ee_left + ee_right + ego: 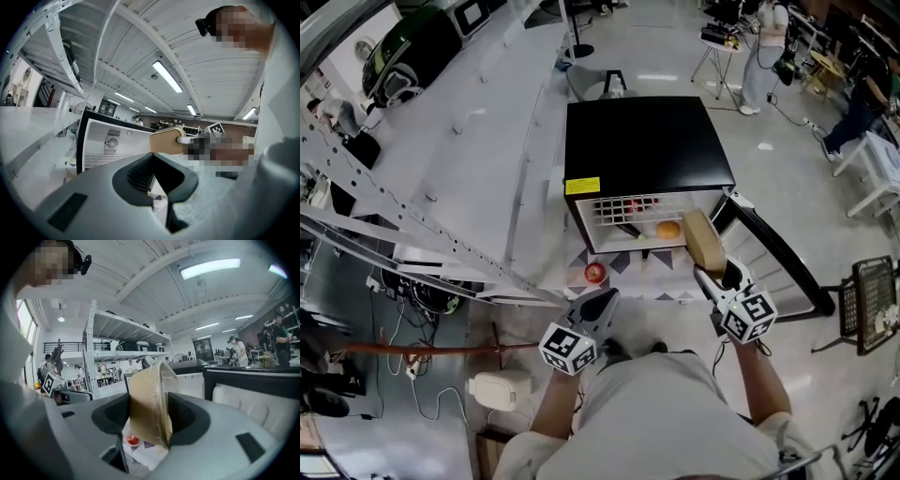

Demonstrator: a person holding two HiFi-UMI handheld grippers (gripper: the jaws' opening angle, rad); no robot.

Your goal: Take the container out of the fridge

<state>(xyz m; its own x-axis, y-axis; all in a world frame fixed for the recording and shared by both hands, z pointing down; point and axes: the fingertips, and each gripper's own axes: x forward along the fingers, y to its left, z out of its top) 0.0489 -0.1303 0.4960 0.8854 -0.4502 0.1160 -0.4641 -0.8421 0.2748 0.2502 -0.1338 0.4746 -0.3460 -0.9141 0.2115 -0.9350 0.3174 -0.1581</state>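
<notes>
Plainly, the tan, clear-lidded container [146, 392] sits tilted in the right claw [150, 405].

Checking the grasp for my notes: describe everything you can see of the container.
The container is a shallow tan tub, seemingly paper or thin plastic, with a translucent lid on. It is turned on edge and tilted, clamped between the pads of the right claw, which press its two broad faces. It hangs in the air outside the fridge, just before the open front. Nothing else touches it. Any contents cannot be seen.
</notes>
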